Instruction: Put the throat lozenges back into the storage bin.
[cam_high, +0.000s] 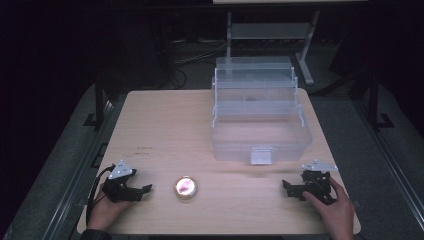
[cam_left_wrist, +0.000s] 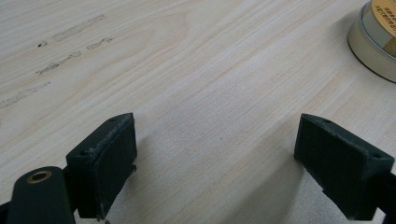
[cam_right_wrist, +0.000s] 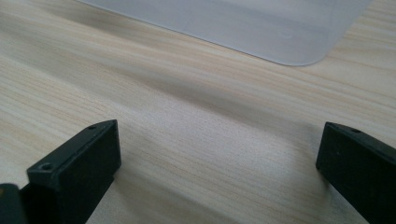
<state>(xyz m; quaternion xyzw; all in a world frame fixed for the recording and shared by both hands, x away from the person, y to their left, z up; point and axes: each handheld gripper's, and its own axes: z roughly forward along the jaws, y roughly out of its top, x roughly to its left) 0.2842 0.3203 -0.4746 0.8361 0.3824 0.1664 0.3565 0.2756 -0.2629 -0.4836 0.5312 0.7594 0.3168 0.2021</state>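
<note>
A small round tin (cam_high: 185, 187) with a shiny lid lies on the wooden table (cam_high: 165, 125) near the front edge, between my two grippers. My left gripper (cam_high: 145, 191) rests low at the front left, open, pointing right toward the tin. In the left gripper view its jaws stand wide apart with bare wood between them, and the tin (cam_left_wrist: 376, 39) sits at the top right. My right gripper (cam_high: 286, 187) is at the front right, open, pointing left. A clear plastic toolbox (cam_high: 260, 115) with its tiers folded open stands behind; its near corner (cam_right_wrist: 261, 28) shows ahead of the right jaws.
The toolbox has a white latch (cam_high: 261, 156) on its front wall. Faint pencil-like marks (cam_left_wrist: 70, 44) lie on the wood left of the tin. Dark floor, cables and a metal frame (cam_high: 270, 30) lie beyond the table's far edge.
</note>
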